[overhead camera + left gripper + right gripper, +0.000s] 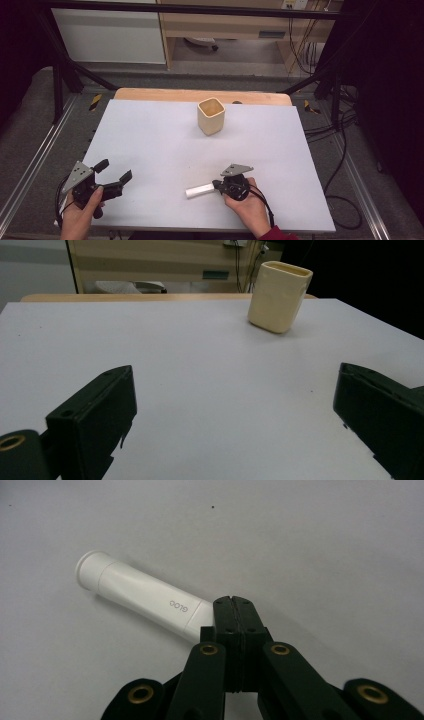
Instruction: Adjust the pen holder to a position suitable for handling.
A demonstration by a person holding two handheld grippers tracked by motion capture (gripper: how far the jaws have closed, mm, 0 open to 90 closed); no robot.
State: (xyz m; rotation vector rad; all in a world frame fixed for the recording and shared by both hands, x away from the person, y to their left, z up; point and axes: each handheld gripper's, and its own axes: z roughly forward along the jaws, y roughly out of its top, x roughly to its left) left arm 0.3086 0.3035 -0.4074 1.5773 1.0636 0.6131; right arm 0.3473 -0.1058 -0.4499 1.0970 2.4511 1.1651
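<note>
**Tube pinched by its flat tail, cup waiting far up the table**

Nearest the camera, at the lower left of the high view: left tongs (116, 172) held in a hand, jaws spread wide, nothing between them, hovering over the white table (150, 140). Seen along those jaws in the left gripper view, only bare table up to the cream cup (279, 296).

Toward the right, lying flat near the front edge: white tube (200, 190), cap end pointing left. Right tongs (218, 185) pressed together on its flattened tail, as the right gripper view shows, the rest of the tube (142, 596) sticking out unsupported beyond the jaws.

Farther back, right of centre: cream cup (211, 116), upright, open mouth up, well apart from both tongs.

Likely risks: thin, slick tail slipping out of so narrow a pinch once lifted; long free body swinging or drooping and striking the cup's rim; light cup tipping from a sideways knock; contents squeezed toward the cap.
</note>
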